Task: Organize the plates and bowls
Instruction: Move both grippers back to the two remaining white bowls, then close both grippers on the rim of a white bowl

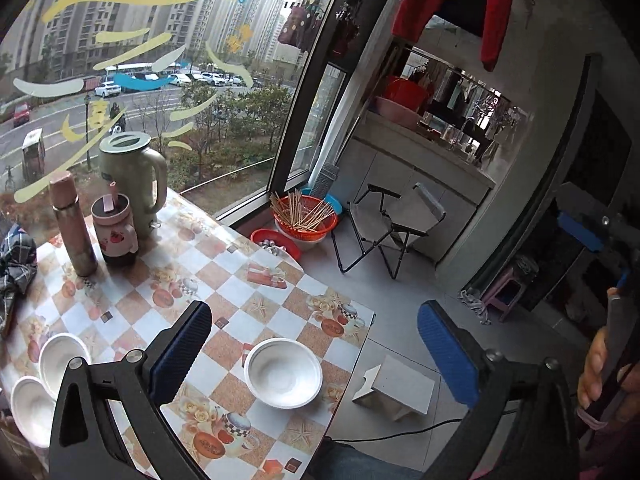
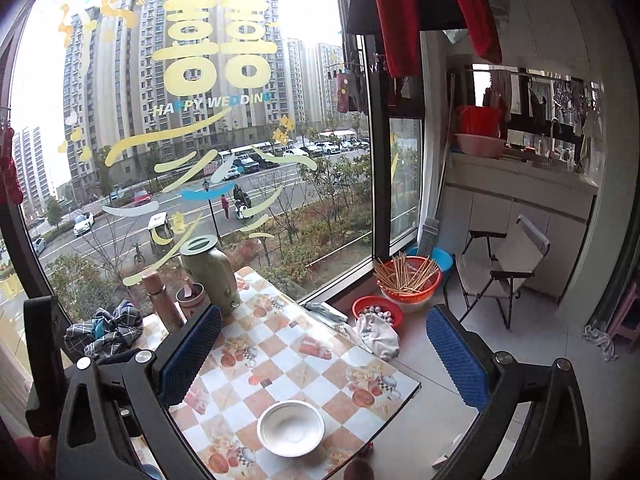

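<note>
A white bowl sits upright near the right edge of the checked tablecloth; the right wrist view shows the same bowl. Two more white bowls lie side by side at the table's left, partly behind my left finger. My left gripper hangs above the table, open wide, with nothing between its blue pads. My right gripper is also raised and open, holding nothing. One of its pads shows at the right in the left wrist view, above a hand.
By the window stand a green jug, a brown flask and a pink cup, with a plaid cloth at the left. On the floor are red baskets, a folding chair and a white stool.
</note>
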### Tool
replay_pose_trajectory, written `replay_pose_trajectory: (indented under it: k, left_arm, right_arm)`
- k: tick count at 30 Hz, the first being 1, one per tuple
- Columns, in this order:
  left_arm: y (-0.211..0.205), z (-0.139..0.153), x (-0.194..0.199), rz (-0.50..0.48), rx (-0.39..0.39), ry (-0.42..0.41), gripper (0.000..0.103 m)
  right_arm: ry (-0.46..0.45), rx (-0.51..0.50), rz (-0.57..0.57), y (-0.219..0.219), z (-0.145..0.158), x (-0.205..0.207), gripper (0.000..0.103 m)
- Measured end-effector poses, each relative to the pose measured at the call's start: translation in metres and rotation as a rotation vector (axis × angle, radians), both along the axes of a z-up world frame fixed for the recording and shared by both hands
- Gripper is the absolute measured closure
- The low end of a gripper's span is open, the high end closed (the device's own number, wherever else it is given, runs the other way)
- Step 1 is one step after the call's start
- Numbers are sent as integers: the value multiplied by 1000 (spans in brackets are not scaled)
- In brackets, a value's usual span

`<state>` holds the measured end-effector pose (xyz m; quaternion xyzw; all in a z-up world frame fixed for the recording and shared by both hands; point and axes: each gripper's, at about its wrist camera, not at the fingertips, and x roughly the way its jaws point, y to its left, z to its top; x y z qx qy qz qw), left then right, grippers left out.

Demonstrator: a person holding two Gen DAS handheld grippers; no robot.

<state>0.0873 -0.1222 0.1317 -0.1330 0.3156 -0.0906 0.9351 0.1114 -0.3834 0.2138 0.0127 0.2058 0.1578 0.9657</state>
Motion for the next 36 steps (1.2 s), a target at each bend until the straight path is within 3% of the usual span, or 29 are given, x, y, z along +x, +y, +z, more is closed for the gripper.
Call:
replay_pose_trajectory:
  k: [5,9,12,16,18,20,23,27,32,36]
  left_arm:
    - [37,-16,-15,143,22,62,0]
    - [79,-28,-35,261,-108,104,0]
    - [111,-47,-40,399,-156,186,0]
    - [146,-101,-48,556,-199,418,2]
    - [158,-121,-61,603,-250,484,2]
    - [170,-131,-76,671,-247,523,2]
    - [193,-139,-86,758,-237,572,2]
    - [227,-140,-71,841,-146,593,2]
    - [265,-158,-20,871,26,656,2]
    - [290,-185,15,873,71,718,2]
  right_arm:
    - [18,-56,91,43,2,6,0]
    - [90,-158,162,82,-20,24,0]
    - [289,-225,281,120,-54,50,0]
    - [608,-280,455,169,-121,76,0]
    - [780,-322,492,190,-166,85,0]
    - [943,-364,504,205,-213,91,0]
    - [1108,-469,517,229,-269,93,0]
    - [1113,-526,573,270,-296,100,0]
    - [1085,-514,601,338,-313,130,0]
    - [1096,-527,616,379,-337,147,0]
